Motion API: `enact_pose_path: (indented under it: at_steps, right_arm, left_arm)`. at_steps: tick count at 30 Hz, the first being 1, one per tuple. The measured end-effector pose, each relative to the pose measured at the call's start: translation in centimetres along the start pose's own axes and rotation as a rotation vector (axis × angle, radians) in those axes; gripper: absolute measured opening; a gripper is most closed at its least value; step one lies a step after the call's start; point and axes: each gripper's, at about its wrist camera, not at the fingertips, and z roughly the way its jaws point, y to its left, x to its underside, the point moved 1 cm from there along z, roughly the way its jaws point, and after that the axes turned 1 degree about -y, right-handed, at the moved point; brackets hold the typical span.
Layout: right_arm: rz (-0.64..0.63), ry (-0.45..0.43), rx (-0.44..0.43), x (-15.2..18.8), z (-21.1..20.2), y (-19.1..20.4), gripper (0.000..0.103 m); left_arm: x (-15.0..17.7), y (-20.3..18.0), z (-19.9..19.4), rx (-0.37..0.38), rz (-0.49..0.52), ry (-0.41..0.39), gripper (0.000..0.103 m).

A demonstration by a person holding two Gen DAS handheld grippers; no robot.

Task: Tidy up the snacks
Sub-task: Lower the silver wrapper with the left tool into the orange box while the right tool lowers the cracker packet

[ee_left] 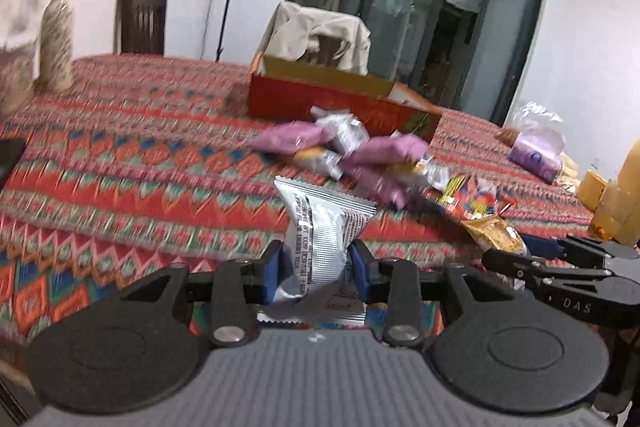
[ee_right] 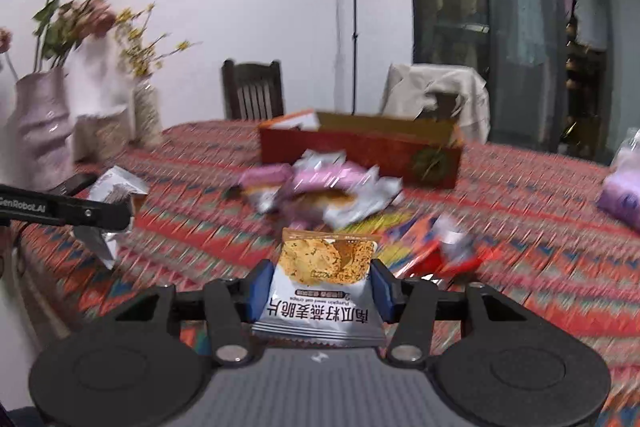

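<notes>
**Both grippers loaded, red box ahead**

Left wrist: my left gripper (ee_left: pixel 316 263) is clamped on a silver packet (ee_left: pixel 320 227) held upright. The red box (ee_left: pixel 340 103) lies ahead beyond the loose snack pile (ee_left: pixel 352 155), long axis across the view; its inside is hidden.

Right wrist: my right gripper (ee_right: pixel 320 283) pinches an oat crisp packet (ee_right: pixel 320 287). The box (ee_right: pixel 360 155) sits straight ahead; blur smears the pile (ee_right: pixel 320 187).

"DAS" on right tool (ee_left: pixel 516 249)
</notes>
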Motion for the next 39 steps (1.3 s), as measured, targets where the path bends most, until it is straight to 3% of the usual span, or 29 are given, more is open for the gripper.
enact_pose_path:
  at_steps: [8, 13, 19, 24, 28, 33, 39]
  right_arm:
    - [-0.007, 0.023, -0.023, 1.1, 0.0, 1.6, 0.051]
    - [0.011, 0.015, -0.019, 0.0, 0.4, 0.5, 0.051]
    - [0.033, -0.025, -0.062, -4.4, 1.0, -2.3, 0.051]
    - [-0.028, -0.091, -0.061, -11.9, 2.9, -5.8, 0.051]
    - [-0.039, -0.078, -0.080, -17.7, 7.4, -8.8, 0.051]
    - [-0.004, 0.026, -0.117, -23.2, 17.0, -12.4, 0.051]
    - [0.032, 0.205, -0.091, -25.1, 29.6, -14.9, 0.051]
  left_arm:
    - [0.2, 0.9, 0.0, -0.007, -0.010, 0.000, 0.036]
    - [-2.3, 0.8, 1.4, 0.017, -0.007, 0.003, 0.036]
    - [-9.9, 0.8, 3.8, 0.112, 0.045, -0.031, 0.036]
    - [-18.0, 0.4, 8.7, 0.183, 0.084, -0.029, 0.037]
    - [-23.0, -0.2, 15.4, 0.192, 0.117, 0.029, 0.037]
    - [-26.8, -0.3, 25.7, 0.184, 0.094, 0.148, 0.037]
    - [-27.7, 0.9, 35.6, 0.152, 0.049, 0.285, 0.037]
